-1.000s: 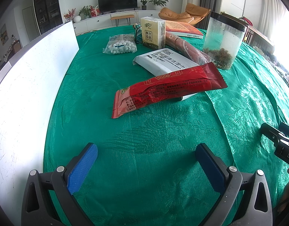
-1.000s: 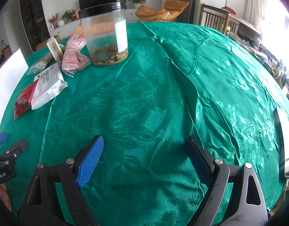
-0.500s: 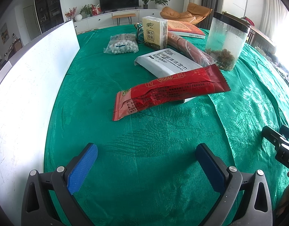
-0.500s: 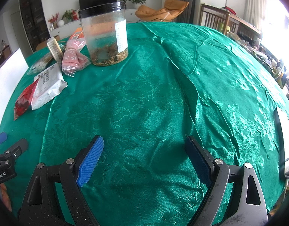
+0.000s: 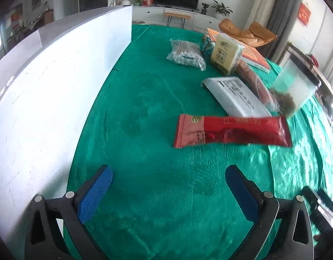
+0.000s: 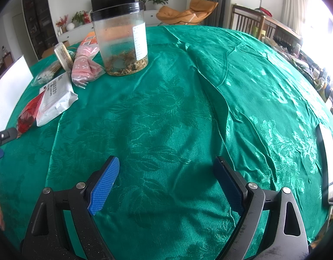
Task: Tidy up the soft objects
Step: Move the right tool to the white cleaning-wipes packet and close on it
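Red snack packet (image 5: 231, 133) lies flat on the table (image 5: 155, 195); left gripper (image 5: 172, 186), spread and empty, should straddle its narrow width squarely.

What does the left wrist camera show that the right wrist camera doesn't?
Only the left wrist view shows the open left gripper and the yellow tissue pack face-on. Only the right wrist view shows the open right gripper and a flat phone-like object near the cloth's right edge. Both show the red packet, white wipes pack, clear jar, white board and green tablecloth.
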